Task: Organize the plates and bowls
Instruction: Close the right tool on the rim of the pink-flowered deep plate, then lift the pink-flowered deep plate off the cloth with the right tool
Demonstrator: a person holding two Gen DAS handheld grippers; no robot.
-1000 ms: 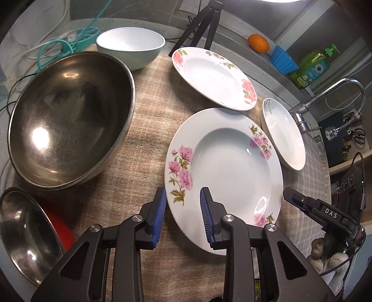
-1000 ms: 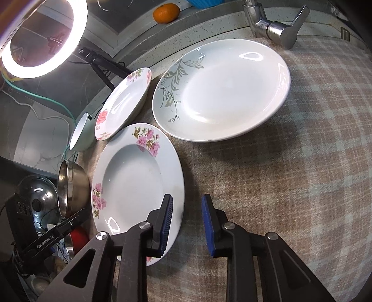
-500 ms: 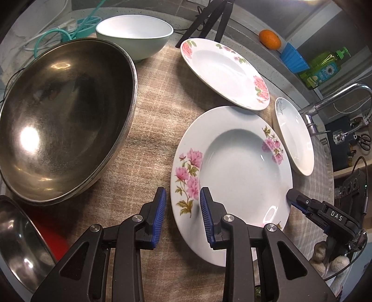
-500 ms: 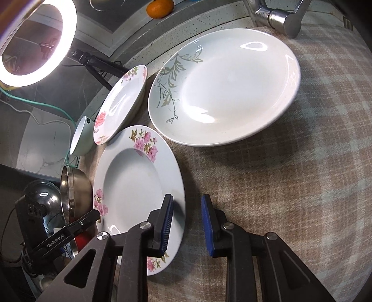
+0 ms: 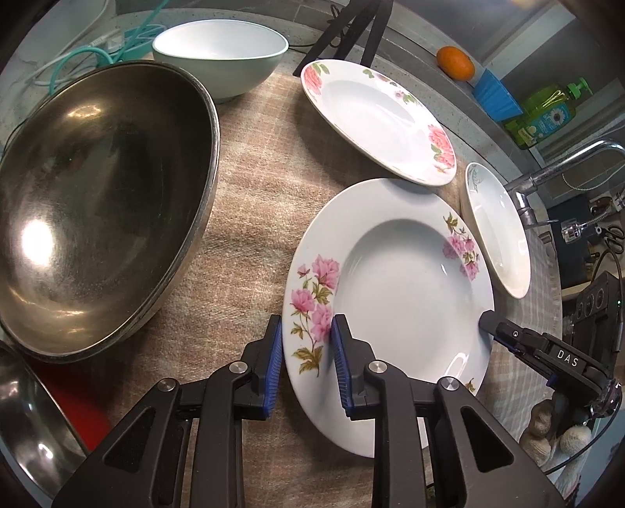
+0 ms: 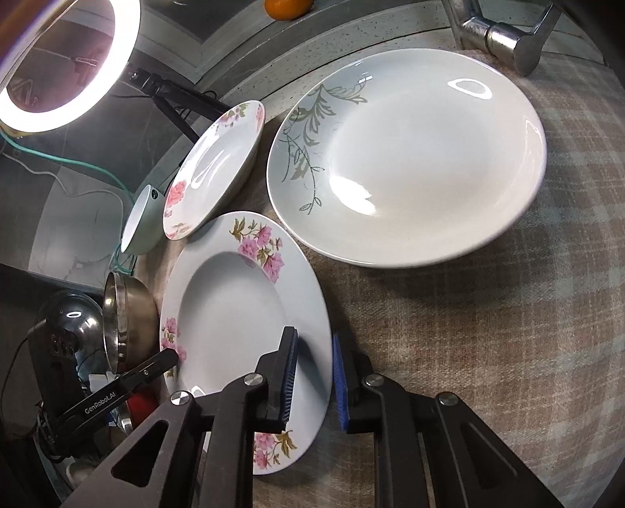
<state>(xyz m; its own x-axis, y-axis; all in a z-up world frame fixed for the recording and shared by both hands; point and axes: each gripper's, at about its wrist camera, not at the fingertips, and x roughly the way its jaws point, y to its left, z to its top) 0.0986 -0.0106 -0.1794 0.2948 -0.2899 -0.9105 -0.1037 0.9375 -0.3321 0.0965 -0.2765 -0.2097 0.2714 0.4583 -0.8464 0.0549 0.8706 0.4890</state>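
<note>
Legibly, "DAS" right hand-held gripper (image 5: 484, 316), "GenRobot.AI" left hand-held gripper (image 6: 172, 353)

Pretty clearly a home kitchen. There's a chrome faucet (image 5: 547, 172) at the bench's far right edge, a green dish soap bottle (image 5: 547, 113) and an orange (image 5: 455, 63) on the ledge behind it, and floral plates (image 5: 375, 117) on a plaid cloth (image 6: 508, 312). A ring light (image 6: 66, 58) stands past the far edge.

Checked cloth (image 5: 250, 203) covers counter; orange (image 5: 455, 62), blue holder (image 5: 495, 97), green soap bottle (image 5: 547, 113) on ledge (faucet (image 6: 504, 33) nearby); ring light (image 6: 62, 58) glowing.
</note>
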